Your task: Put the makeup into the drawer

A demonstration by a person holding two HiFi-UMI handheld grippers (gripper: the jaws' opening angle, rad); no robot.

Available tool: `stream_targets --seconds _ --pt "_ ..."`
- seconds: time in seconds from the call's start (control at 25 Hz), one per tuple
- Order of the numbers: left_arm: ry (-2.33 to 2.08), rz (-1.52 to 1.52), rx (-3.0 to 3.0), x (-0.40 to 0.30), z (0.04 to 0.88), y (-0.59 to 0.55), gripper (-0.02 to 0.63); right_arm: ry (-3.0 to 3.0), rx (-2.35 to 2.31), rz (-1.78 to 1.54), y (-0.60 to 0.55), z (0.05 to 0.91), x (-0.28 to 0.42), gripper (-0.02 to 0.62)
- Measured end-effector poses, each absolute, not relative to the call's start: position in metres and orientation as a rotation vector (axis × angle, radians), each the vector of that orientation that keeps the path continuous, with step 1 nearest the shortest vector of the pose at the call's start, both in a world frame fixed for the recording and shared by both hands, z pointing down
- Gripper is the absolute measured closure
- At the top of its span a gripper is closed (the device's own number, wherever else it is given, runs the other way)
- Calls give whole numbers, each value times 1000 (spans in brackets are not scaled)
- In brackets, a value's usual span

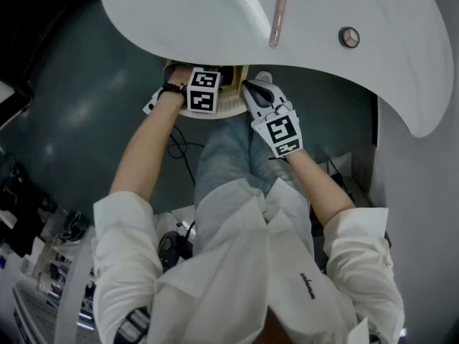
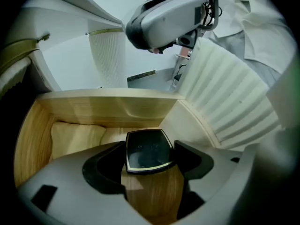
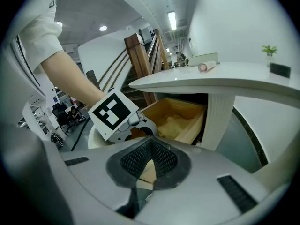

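Left tool is clamped on a dark compact, a squarish case with a pale metal rim, pinched flat between the two jaws. And look where it is: right over the open wooden drawer, with the drawer's floor directly beneath and its back wall just ahead. From the head view the left tool sits at the drawer mouth, under the edge of the white table. So the compact lies straight below the jaws' grip and the drawer straight below that. By my reading, the only thing wanted here is a short drop and a release.

Right tool has its jaws closed together, meshed pads meeting, nothing between them. It hangs just beside the drawer on the right, pointing across at the left one.

More makeup is waiting up top: a pink tube lies on the table, long axis running away from the person with a slight lean, and a small round pot sits to its right, apart from it. Both lie up and beyond the drawer, on the right tool's side, so that empty tool looks the nearer candidate for them. The tube's length would want a grip across it.
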State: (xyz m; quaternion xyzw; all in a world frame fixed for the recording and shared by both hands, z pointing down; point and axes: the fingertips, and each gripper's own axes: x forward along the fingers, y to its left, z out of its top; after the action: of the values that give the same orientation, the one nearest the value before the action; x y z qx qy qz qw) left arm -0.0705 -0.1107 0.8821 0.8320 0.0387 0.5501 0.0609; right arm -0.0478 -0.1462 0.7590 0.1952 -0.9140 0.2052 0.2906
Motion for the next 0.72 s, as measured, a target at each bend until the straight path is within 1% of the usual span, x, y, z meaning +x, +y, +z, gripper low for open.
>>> stream_targets --seconds 0.72 --pt "175 1738 2493 -71 918 -106 262 -2435 546 579 -142 764 -41 578"
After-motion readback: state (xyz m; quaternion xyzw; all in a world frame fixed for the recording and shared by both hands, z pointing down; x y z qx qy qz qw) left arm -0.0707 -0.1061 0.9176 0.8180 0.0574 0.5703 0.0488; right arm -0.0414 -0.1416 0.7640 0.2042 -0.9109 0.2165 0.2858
